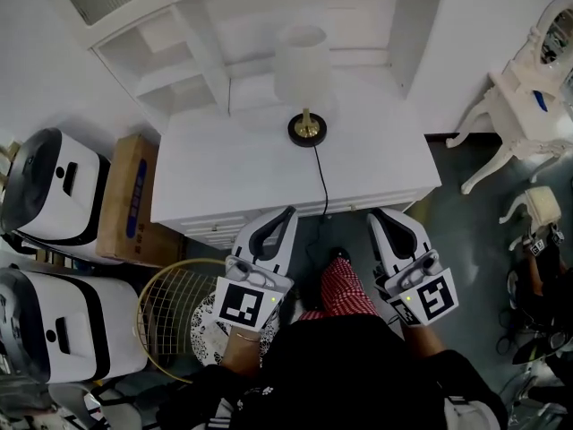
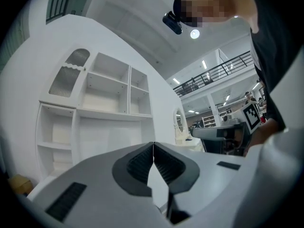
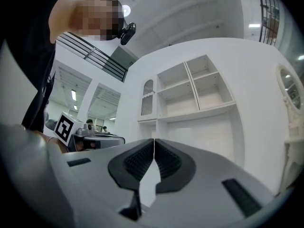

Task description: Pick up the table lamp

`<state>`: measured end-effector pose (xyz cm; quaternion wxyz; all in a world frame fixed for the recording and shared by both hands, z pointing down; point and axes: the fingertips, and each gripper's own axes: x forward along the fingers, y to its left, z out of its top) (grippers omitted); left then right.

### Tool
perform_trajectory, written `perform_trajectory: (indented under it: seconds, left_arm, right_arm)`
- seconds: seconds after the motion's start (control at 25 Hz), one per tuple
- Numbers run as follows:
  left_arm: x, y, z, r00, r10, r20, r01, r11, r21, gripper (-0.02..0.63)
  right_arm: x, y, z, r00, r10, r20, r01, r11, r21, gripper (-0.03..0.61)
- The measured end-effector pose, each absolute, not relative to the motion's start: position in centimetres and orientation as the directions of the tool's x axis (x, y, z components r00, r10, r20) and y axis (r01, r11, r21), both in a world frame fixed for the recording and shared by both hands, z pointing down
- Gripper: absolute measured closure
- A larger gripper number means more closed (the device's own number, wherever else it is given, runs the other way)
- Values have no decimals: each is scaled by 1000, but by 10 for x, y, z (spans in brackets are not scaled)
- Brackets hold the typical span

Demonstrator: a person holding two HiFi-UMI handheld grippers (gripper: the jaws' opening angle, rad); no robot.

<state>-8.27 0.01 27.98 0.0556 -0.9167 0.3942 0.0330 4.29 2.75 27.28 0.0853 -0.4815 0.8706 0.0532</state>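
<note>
The table lamp [image 1: 303, 70] stands at the back middle of a white desk [image 1: 224, 182]; it has a white cylinder shade, a brass stem and a round black base [image 1: 307, 131]. Its black cord [image 1: 321, 182] runs forward over the desk's front edge. My left gripper [image 1: 288, 211] is shut and empty, its tips at the desk's front edge, left of the cord. My right gripper [image 1: 376, 214] is also shut and empty, right of the cord. In both gripper views the jaws [image 2: 153, 148] [image 3: 154, 144] meet with nothing between them, and the lamp is not seen.
A white shelf unit [image 1: 215, 52] rises behind the desk. Left of the desk are a cardboard box [image 1: 125, 195], two white machines [image 1: 54, 186] and a wire basket [image 1: 175, 307]. A white ornate chair [image 1: 528, 88] stands at the right. My red-checked trouser leg [image 1: 345, 289] is below.
</note>
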Motion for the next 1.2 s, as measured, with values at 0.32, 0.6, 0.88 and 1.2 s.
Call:
perform_trajectory:
  seconds: [0.32,0.6,0.88,1.2]
  left_arm:
    - [-73,-48,281,666,-739,-102,-746,-659,-95,604]
    - [-66,-87,292,653,-753,-78,-757,-650,-63,604]
    - [-60,-113,307,650,-758,-49,-760,-648,-53,604]
    - [-54,-139,320,656,-754,-33,-754,-654,-56,604]
  right_arm:
    - [49,-26,267,-564,-799,-209,-822,567,48,561]
    - [48,-72,281,-604,-779,-168,-795,604,53,561]
    - [46,-109,300,-629,-765,-139,-774,633,19,561]
    - [41,-145,313,-647,-754,-117,-760,650,15,558]
